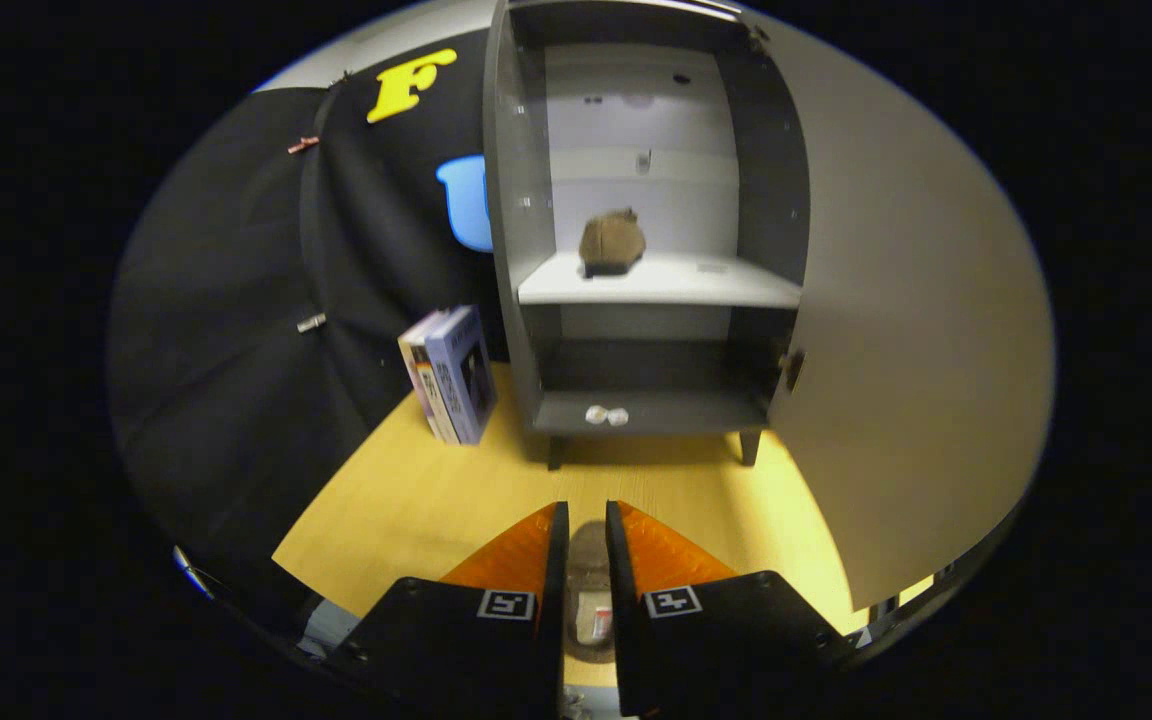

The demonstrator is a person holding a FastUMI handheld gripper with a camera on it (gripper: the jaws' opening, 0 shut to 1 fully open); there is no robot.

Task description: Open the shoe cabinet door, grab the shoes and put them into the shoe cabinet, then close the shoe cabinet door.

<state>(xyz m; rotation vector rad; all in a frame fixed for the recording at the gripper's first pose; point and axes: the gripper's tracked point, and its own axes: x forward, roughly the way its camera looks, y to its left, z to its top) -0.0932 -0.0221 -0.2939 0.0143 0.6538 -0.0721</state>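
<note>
A pair of boxes (pixel 449 375) is seen standing upright on the wooden floor (pixel 406 510), just left of the shoe cabinet (pixel 651 410) and in front of the black cloth wall (pixel 236 330). The cabinet is stood on short legs, and its door (pixel 911 330) is swung wide open to the right. On the light middle shelf (pixel 696 285), 1 brown shoe (pixel 612 242) is placed left of centre; which way its toe points cannot be told, as it is seen end-on, with its long axis running into the cabinet. On the lower dark shelf, 2 small clear objects (pixel 607 415) are laid at the front edge; what they are cannot be told.

Nearer the camera, a 2nd brown shoe (pixel 588 585) is held in the gripper (pixel 587 530). The fingers are brought narrowly together and appear clamped on both of its sides. Its long axis is aligned with the fingers, towards the cabinet, well short of it.
</note>
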